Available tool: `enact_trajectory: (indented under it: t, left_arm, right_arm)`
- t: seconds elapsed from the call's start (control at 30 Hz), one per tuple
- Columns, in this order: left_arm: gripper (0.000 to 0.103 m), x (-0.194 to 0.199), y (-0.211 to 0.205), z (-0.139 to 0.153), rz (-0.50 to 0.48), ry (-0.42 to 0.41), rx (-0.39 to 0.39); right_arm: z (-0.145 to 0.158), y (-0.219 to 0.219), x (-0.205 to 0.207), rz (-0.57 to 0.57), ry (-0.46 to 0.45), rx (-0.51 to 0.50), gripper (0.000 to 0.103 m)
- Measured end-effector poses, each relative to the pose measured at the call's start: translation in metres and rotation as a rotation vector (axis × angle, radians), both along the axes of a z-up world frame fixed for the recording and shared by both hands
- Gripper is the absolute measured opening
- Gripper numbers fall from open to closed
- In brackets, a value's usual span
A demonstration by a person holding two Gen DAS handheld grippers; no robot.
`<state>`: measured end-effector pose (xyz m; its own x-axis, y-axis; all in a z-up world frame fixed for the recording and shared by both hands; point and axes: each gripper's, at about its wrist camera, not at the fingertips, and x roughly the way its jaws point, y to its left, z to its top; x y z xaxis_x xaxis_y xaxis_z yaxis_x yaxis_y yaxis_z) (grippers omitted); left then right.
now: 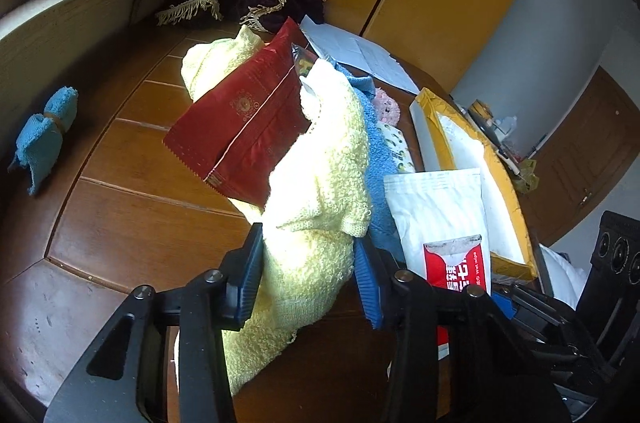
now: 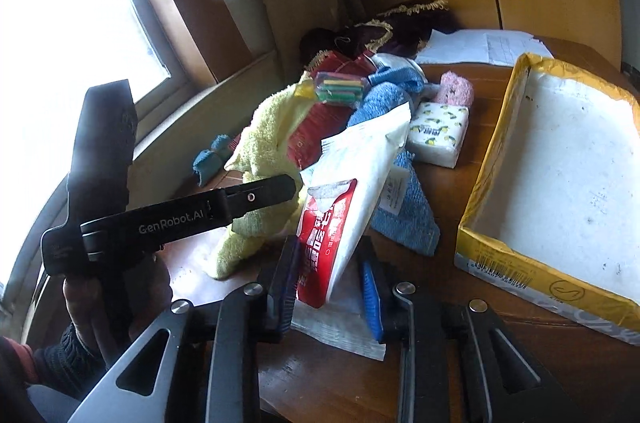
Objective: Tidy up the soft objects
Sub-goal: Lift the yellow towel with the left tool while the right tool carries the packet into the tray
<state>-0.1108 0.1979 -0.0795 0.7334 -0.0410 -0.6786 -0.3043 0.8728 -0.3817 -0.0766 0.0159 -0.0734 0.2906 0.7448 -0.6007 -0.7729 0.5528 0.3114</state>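
Yellow towel (image 1: 316, 183), frame centre, is being pinched by the left gripper (image 1: 308, 259); the red pouch (image 1: 244, 127) resting on it risks sliding off. The right gripper (image 2: 332, 275) is gripping the wipes pack (image 2: 344, 191).

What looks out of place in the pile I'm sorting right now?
The red foil pack lies tilted atop the yellow towel held in the left gripper, so it may slide off. The wet wipes pouch in the right gripper isn't a cloth either.

"GenRobot.AI" on the left tongs (image 2: 288, 189); "Wet wipe" on the pouch (image 1: 460, 267)
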Motion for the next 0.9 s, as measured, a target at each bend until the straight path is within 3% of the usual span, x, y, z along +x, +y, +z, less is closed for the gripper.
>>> enact_trajectory:
  t: [0.23, 0.47, 0.67, 0.8, 0.9]
  left_arm:
    - [0.04, -0.009, -0.007, 0.029, -0.06, -0.087, -0.113]
    - [0.04, 0.015, -0.033, 0.073, -0.181, -0.191, -0.179]
    - [0.04, 0.083, -0.075, 0.084, -0.335, -0.205, -0.235]
    - [0.04, 0.129, -0.103, 0.071, -0.425, -0.163, -0.279]
    - [0.04, 0.156, -0.123, 0.052, -0.452, -0.086, -0.263]
  right_arm:
    - [0.03, -0.026, 0.009, -0.024, -0.012, 0.12, 0.029]
    - [0.051, -0.073, 0.061, -0.212, -0.006, 0.135, 0.029]
    - [0.02, -0.112, 0.113, -0.362, 0.093, 0.057, 0.029]
    - [-0.004, -0.127, 0.125, -0.411, 0.133, -0.003, 0.029]
    - [-0.018, -0.132, 0.126, -0.412, 0.15, -0.047, 0.029]
